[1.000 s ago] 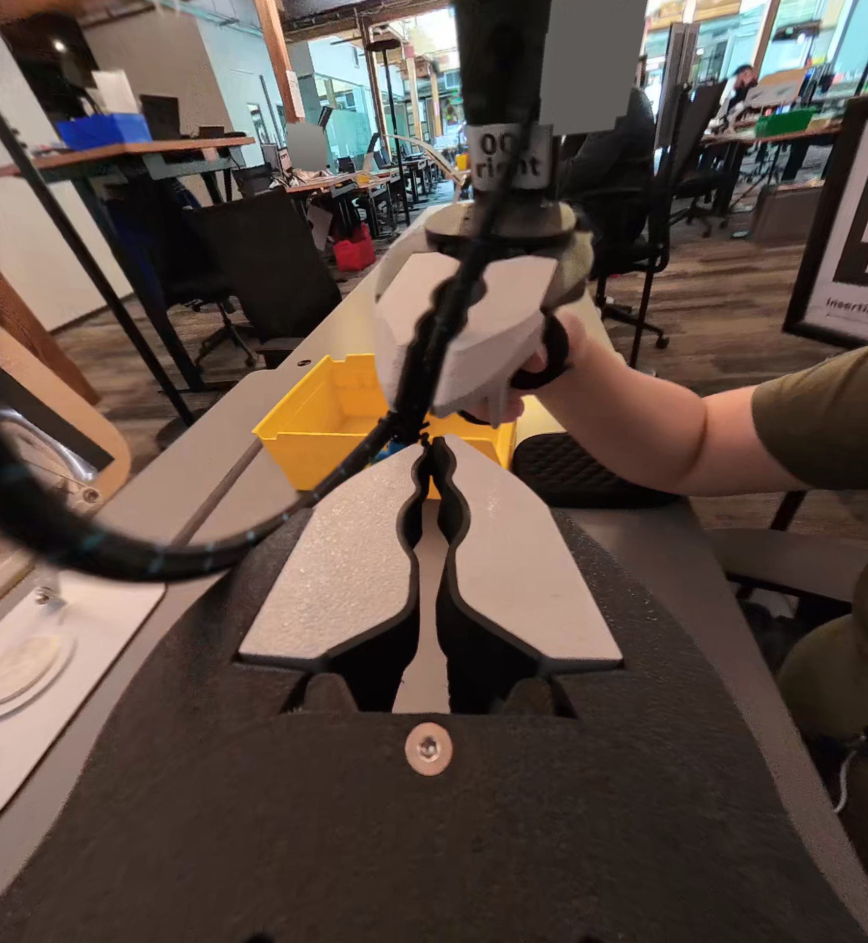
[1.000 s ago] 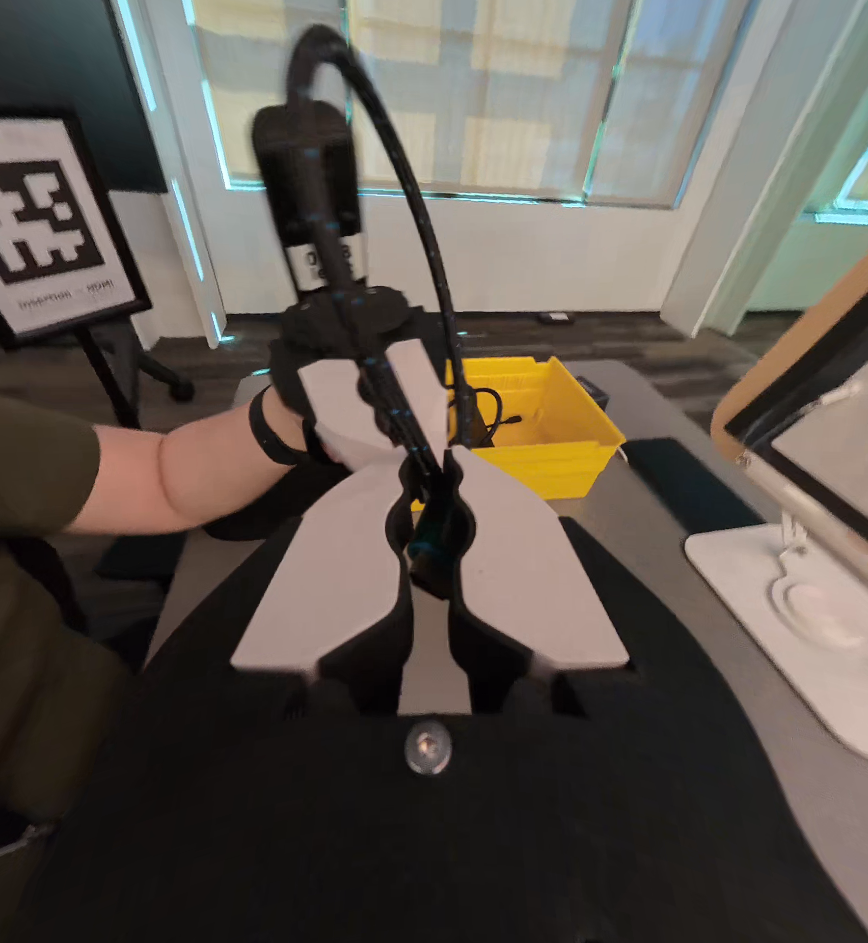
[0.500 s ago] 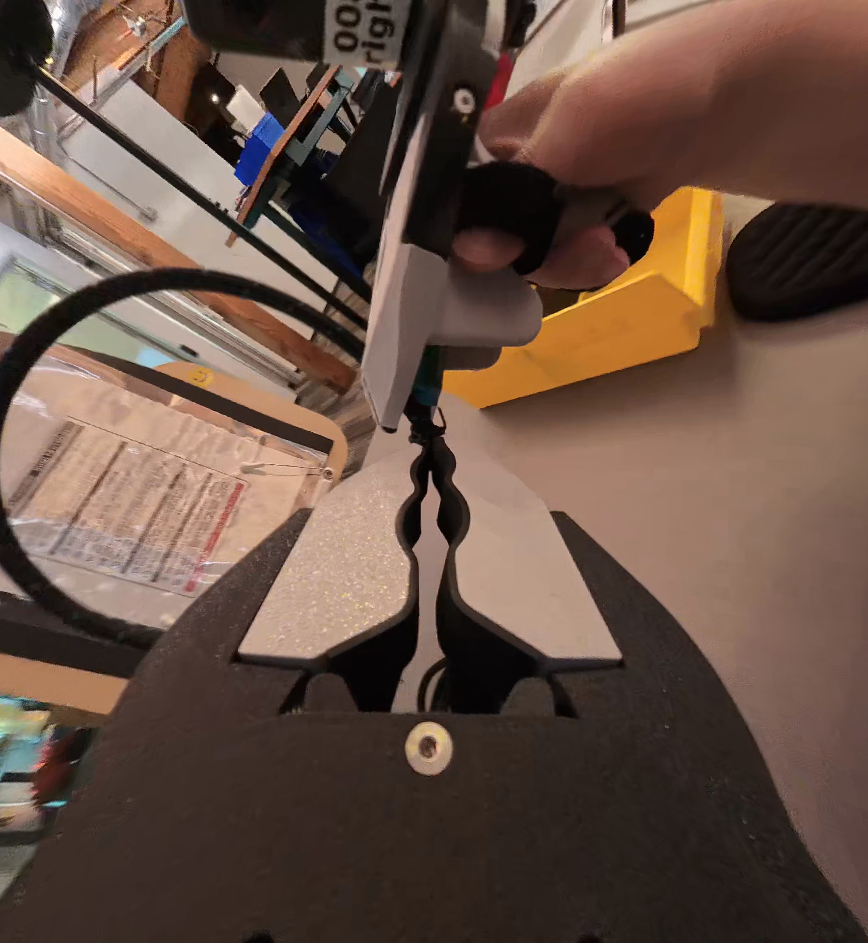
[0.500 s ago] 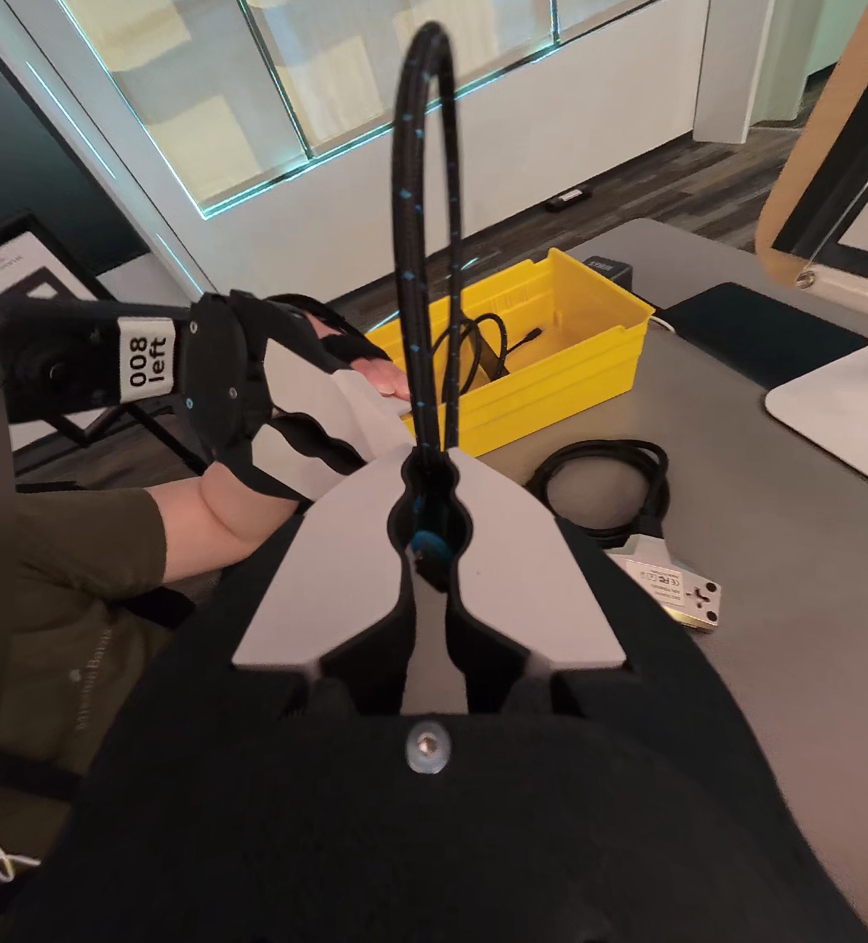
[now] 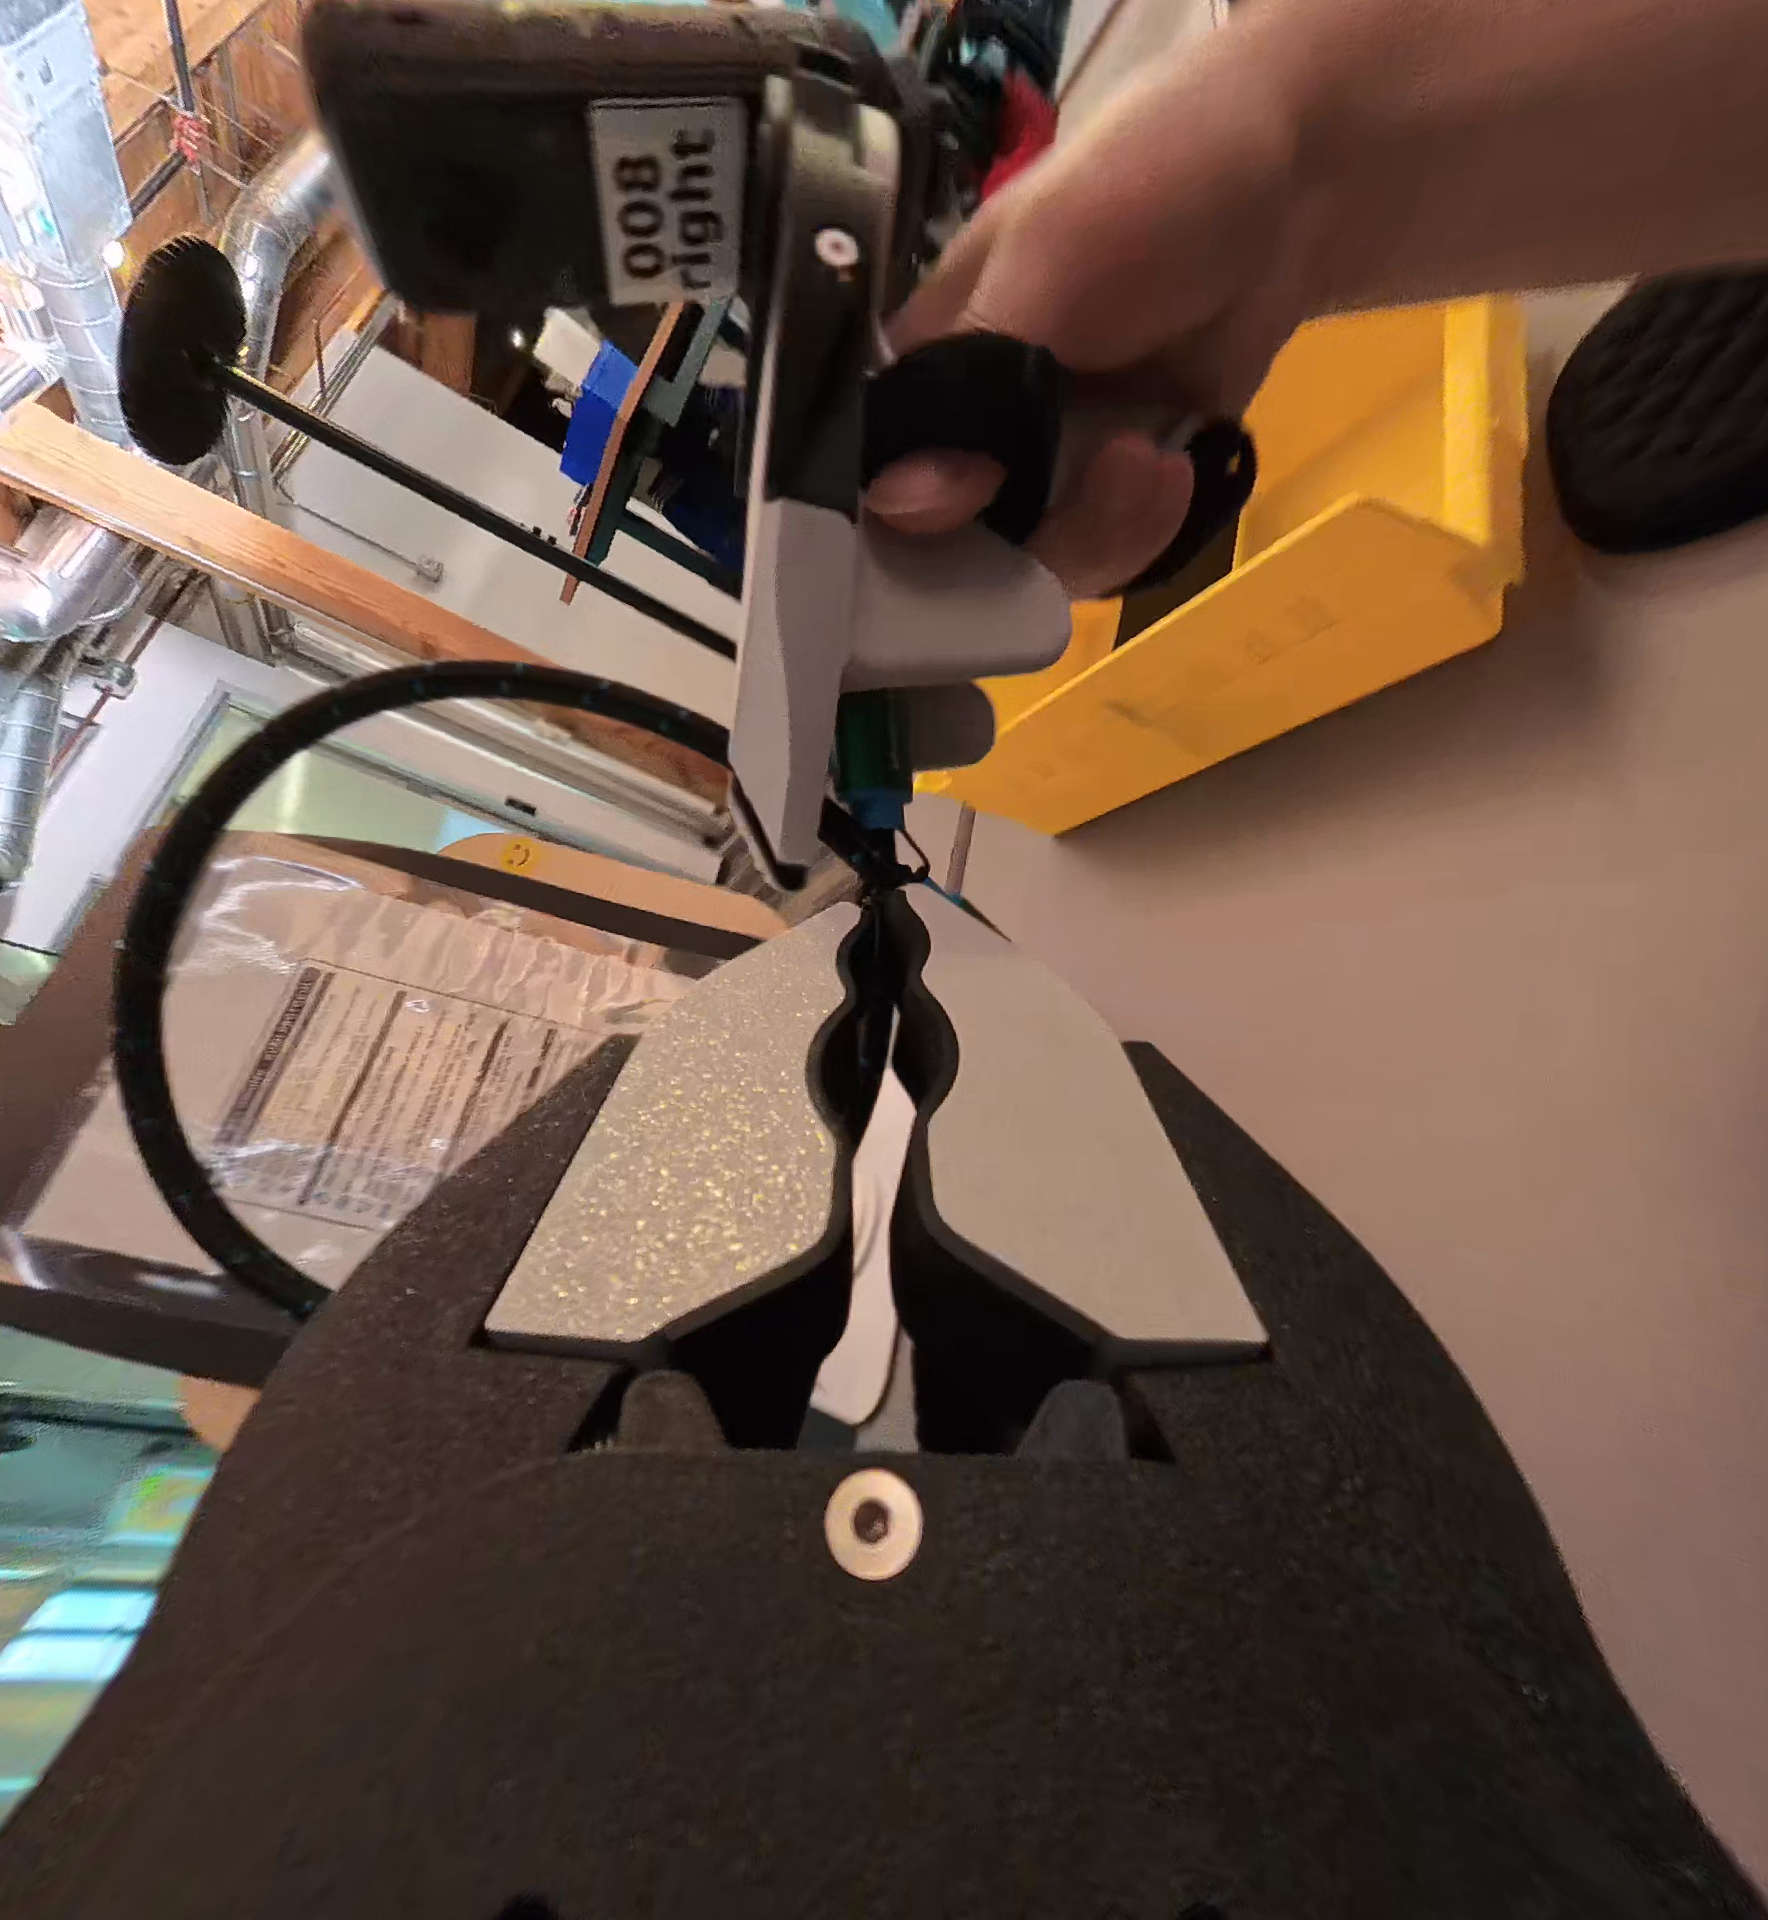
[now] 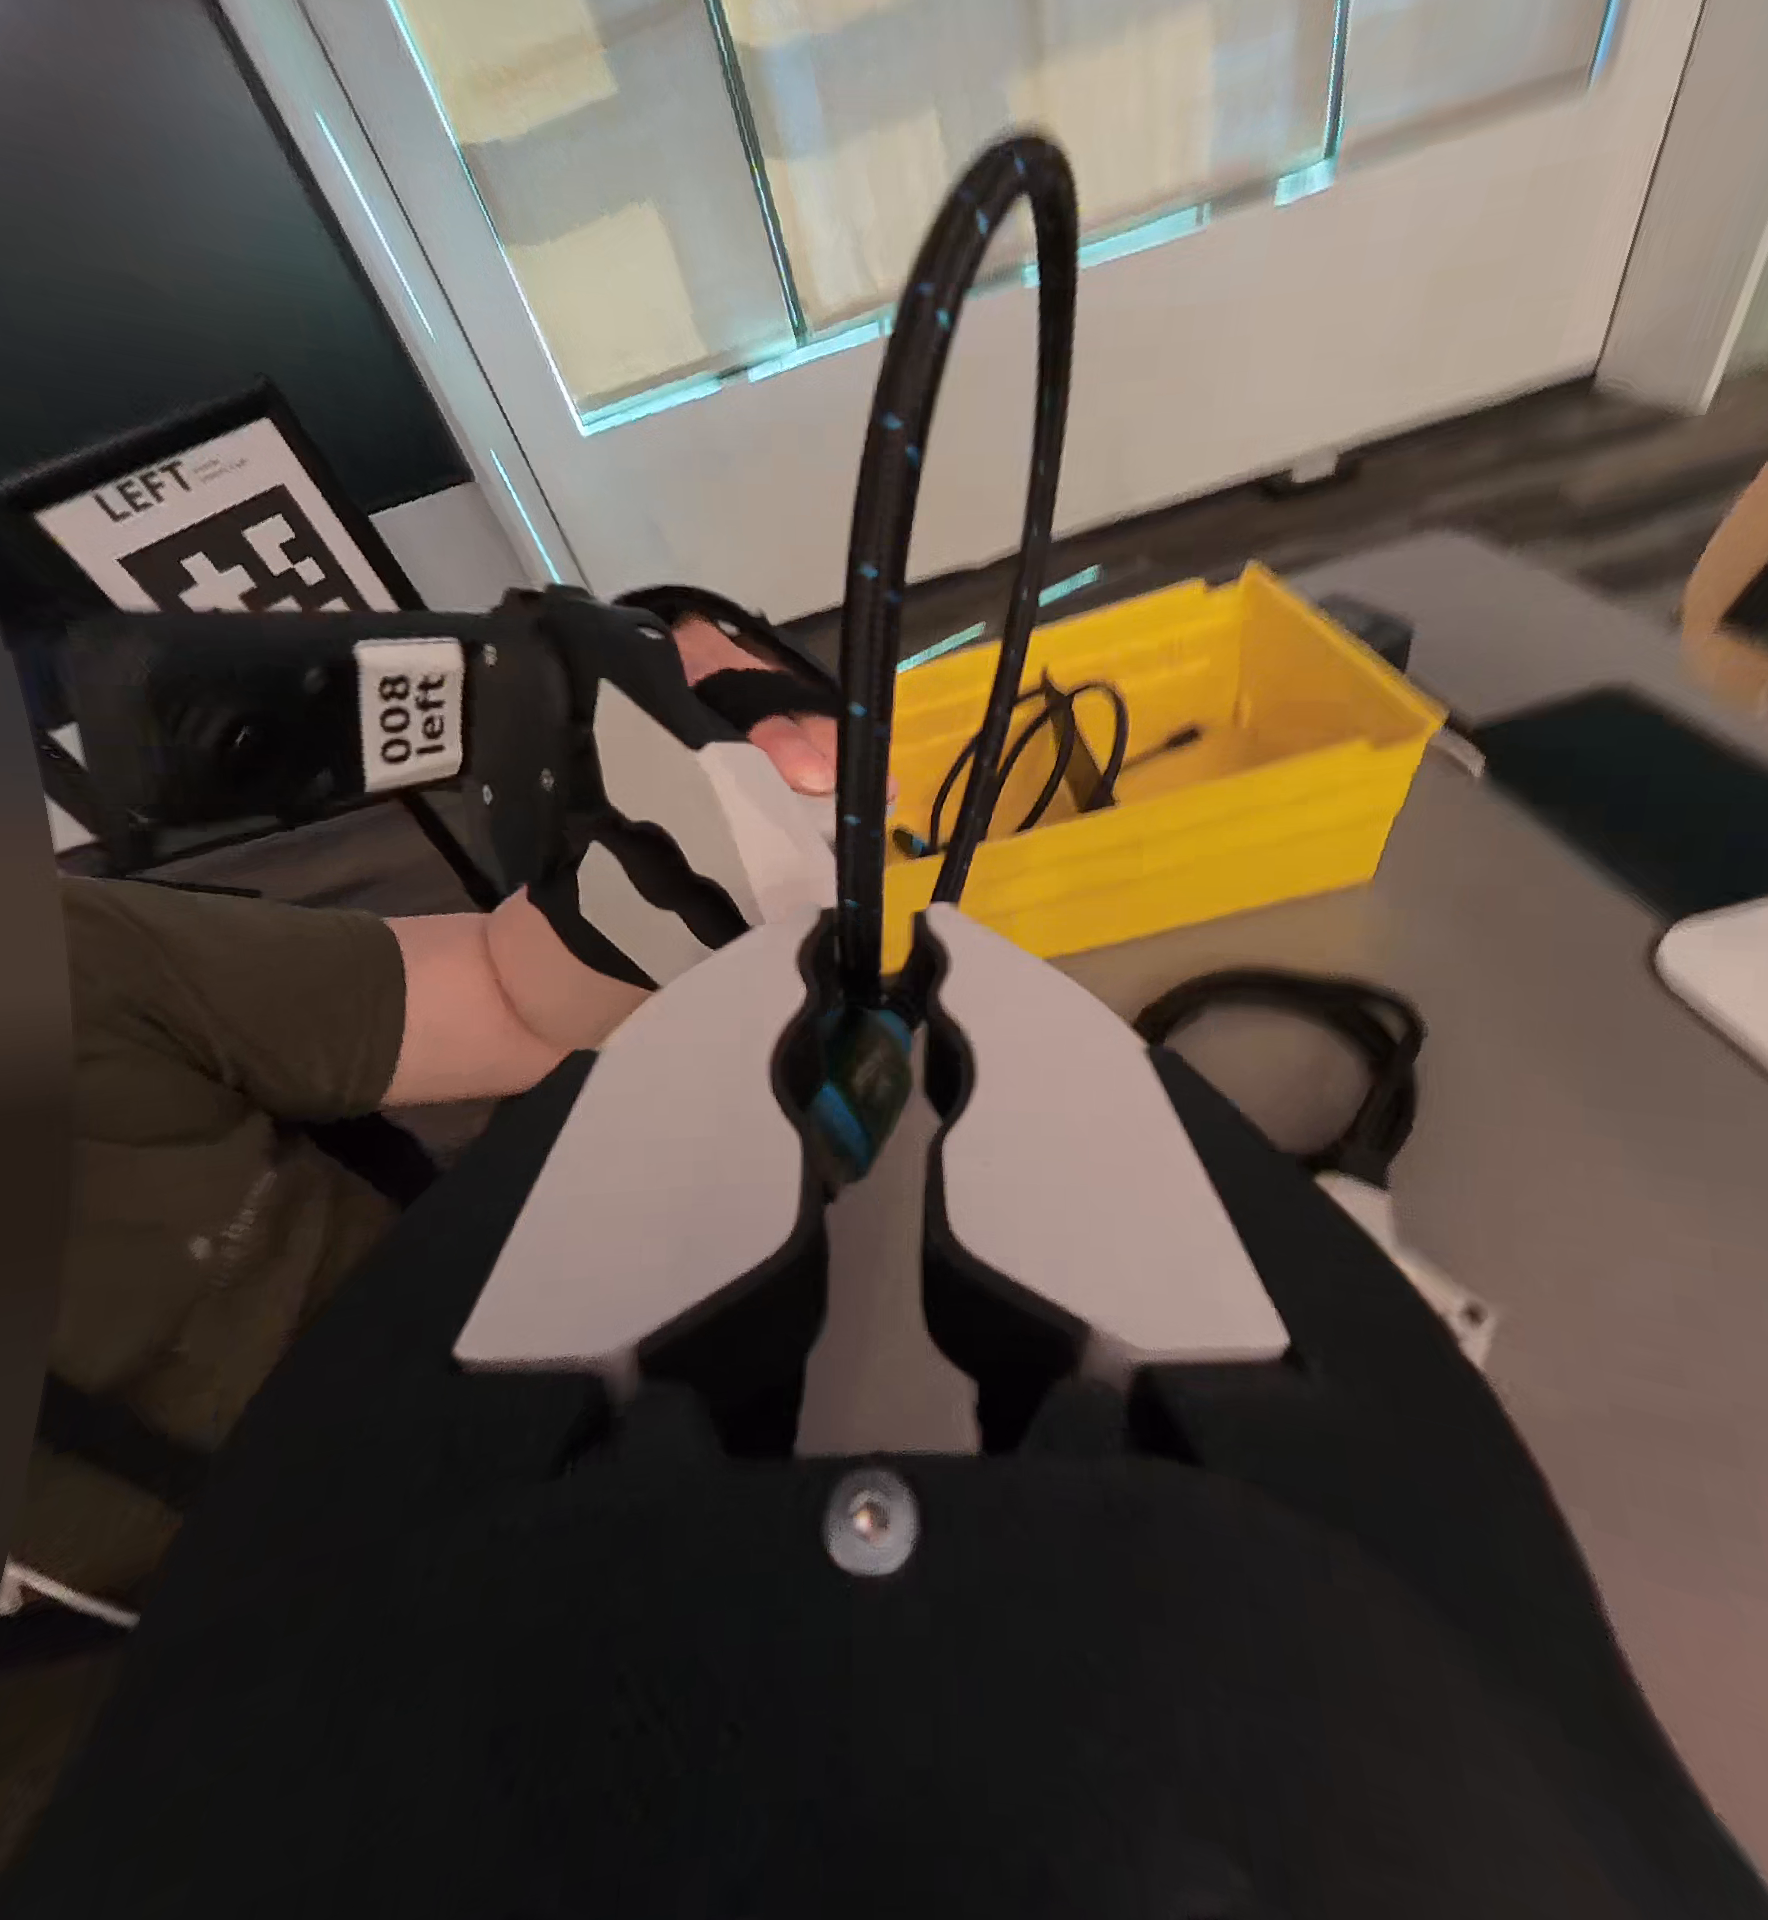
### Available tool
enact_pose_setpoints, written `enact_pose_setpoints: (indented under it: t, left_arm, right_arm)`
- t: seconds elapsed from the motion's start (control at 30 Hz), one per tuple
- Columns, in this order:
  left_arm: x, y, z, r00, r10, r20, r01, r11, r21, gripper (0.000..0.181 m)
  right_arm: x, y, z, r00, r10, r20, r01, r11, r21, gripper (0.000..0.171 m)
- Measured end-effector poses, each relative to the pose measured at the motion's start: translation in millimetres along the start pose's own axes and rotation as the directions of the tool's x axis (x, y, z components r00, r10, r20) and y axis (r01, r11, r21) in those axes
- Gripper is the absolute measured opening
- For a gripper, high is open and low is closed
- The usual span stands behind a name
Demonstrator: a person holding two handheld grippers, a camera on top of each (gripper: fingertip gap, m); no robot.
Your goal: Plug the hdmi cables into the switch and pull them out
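In the right wrist view the right tongs [image 6: 875, 935] are closed on the braided HDMI cable [image 6: 875, 582], black with blue flecks, gripping its plug end [image 6: 859, 1081] in the centre of the frame. The plug's long axis runs along the fingers, cord end pointing away from the camera. From there the cable rises toward the top of the frame, bends in a tight arch and drops back toward the tips.

The left tongs [image 5: 880, 914] are nearly shut at the tips, pinching the same cable [image 5: 147, 997] just below the right tongs [image 5: 828, 831]; the cord sweeps out in a wide loop through the left half of that frame.

Behind the tongs, right of centre, a yellow bin [image 6: 1275, 748] holding thin black cords stands on the grey counter [image 6: 1586, 1299]. A coiled black cable [image 6: 1368, 1060] lies on the counter at mid-right, near the bin.
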State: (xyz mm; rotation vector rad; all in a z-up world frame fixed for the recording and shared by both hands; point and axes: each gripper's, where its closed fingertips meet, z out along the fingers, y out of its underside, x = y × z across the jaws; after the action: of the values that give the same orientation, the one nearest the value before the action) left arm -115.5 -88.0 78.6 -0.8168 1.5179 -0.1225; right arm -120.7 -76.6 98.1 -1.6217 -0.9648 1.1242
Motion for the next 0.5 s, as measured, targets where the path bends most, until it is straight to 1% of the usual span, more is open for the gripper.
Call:
enact_pose_setpoints:
  t: [0.1, 0.13, 0.2, 0.23, 0.27, 0.33, 0.47, 0.5]
  left_arm:
    - [-7, -9, -7, 0.994, -0.109, -0.021, 0.111, 0.991, 0.079, 0.0]
    - [-9, -12, -10, 0.99, -0.138, -0.027, 0.14, 0.985, 0.101, 0.0]
    - [-13, -18, -14, 0.98, -0.192, -0.044, 0.196, 0.971, 0.137, 0.0]
    - [-14, -20, -16, 0.974, -0.218, -0.055, 0.224, 0.962, 0.153, 0.0]
    - [-16, -22, -18, 0.969, -0.241, -0.062, 0.248, 0.954, 0.169, 0.0]
    - [-19, -25, -21, 0.953, -0.292, -0.079, 0.302, 0.933, 0.194, 0.0]
    - [-25, -33, -29, 0.918, -0.373, -0.135, 0.396, 0.882, 0.255, 0.0]
    - [-26, -34, -30, 0.913, -0.382, -0.142, 0.406, 0.874, 0.266, 0.001]
  right_arm:
    - [-4, -17, -10, 0.991, -0.135, 0.001, 0.134, 0.984, 0.118, 0.042]
    - [-8, -22, -15, 0.985, -0.171, 0.02, 0.165, 0.973, 0.163, 0.047]
    - [-23, -29, -27, 0.955, -0.277, 0.104, 0.242, 0.933, 0.268, 0.048]
    - [-30, -29, -33, 0.929, -0.352, 0.118, 0.3, 0.899, 0.319, 0.048]
    - [-32, -29, -37, 0.902, -0.422, 0.097, 0.364, 0.86, 0.357, 0.048]
    - [-29, -27, -42, 0.858, -0.512, 0.026, 0.466, 0.801, 0.376, 0.049]
    - [-30, -19, -38, 0.8, -0.599, -0.028, 0.572, 0.747, 0.338, 0.052]
    - [-29, -19, -35, 0.774, -0.629, -0.071, 0.616, 0.721, 0.318, 0.054]
